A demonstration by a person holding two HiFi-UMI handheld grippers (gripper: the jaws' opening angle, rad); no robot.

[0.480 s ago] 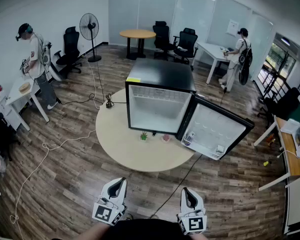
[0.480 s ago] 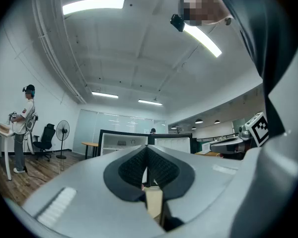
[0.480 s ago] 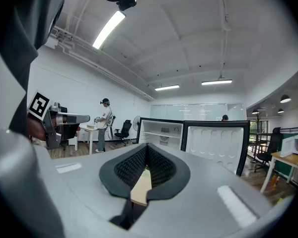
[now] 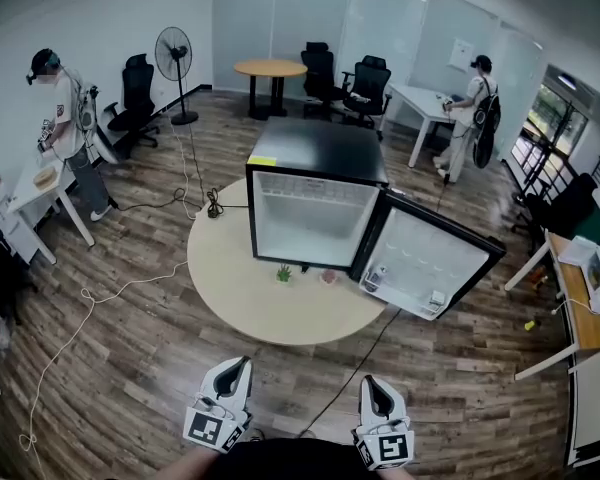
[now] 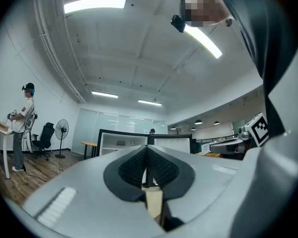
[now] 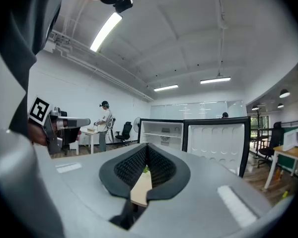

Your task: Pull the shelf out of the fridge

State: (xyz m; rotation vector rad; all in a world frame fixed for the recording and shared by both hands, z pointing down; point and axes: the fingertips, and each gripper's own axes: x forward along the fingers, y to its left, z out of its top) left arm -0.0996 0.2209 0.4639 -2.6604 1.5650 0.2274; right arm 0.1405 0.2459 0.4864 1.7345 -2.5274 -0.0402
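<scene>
A black mini fridge (image 4: 318, 151) stands on a round wooden table (image 4: 242, 298), with its door (image 4: 432, 263) swung open to the right. Inside the white compartment a thin white shelf (image 4: 315, 189) sits high up; the same shelf (image 6: 161, 135) shows in the right gripper view. Both grippers are low at the near edge of the head view, well short of the table. My left gripper (image 4: 241, 364) is shut with nothing between its pads (image 5: 138, 163). My right gripper (image 4: 371, 381) is also shut and empty, its pads (image 6: 156, 166) pressed together.
A small green plant (image 4: 284, 272) and a small item (image 4: 328, 276) lie on the table before the fridge. Cables (image 4: 355, 373) trail over the wood floor. A person (image 4: 65, 118) stands at a desk on the left, another person (image 4: 477, 93) at the back right. A fan (image 4: 177, 53) and office chairs stand behind.
Only the head view has drifted a touch; both grippers keep the same place and stay shut.
</scene>
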